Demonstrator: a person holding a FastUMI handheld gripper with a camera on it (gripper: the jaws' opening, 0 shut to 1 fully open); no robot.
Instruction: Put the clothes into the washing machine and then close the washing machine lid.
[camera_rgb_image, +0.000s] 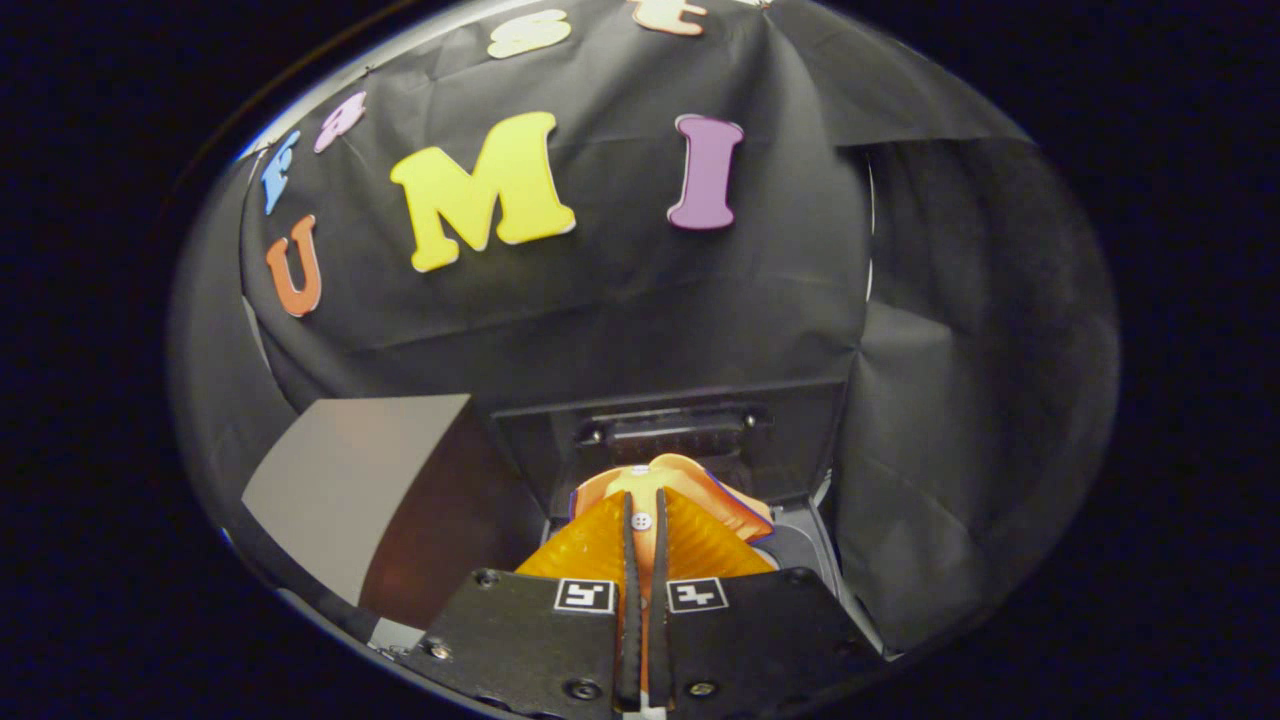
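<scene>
- Clothes: an orange garment (690, 500) with a small white button (641, 520), pinched between the gripper's (643, 520) two fingers, which stand pressed nearly together with only a thin strip of cloth between them.
- Garment fans out to both sides of the fingers, ribbed or pleated near them, smoother at its far edge; a thin dark-blue trim runs along its rim at 2 o'clock from the fingertips.
- Garment hangs just in front of the washing machine (800, 545), a small dark unit at 12 o'clock from the fingers.
- Washing machine lid (680, 430) stands raised behind the garment, its inner face toward the camera, with a dark bar-shaped fitting across it.
- Machine's opening is mostly hidden by the cloth; a bit of pale rim and dark interior shows at 3 o'clock from the fingertips. Cannot tell whether anything lies inside.
- How much of the garment sits below the rim cannot be made out.
- Open room: a grey tabletop (340, 480) spreads at 9 to 10 o'clock from the machine, fading into brownish shadow nearer the machine.
- Edges: black cloth wall (620, 300) close behind the lid at 12 o'clock, and a folded black drape (960, 420) tight against the machine at 3 o'clock, leaving little room on that side.
- Gripper body's lower part is cut off at 6 o'clock; two square markers sit on it.
</scene>
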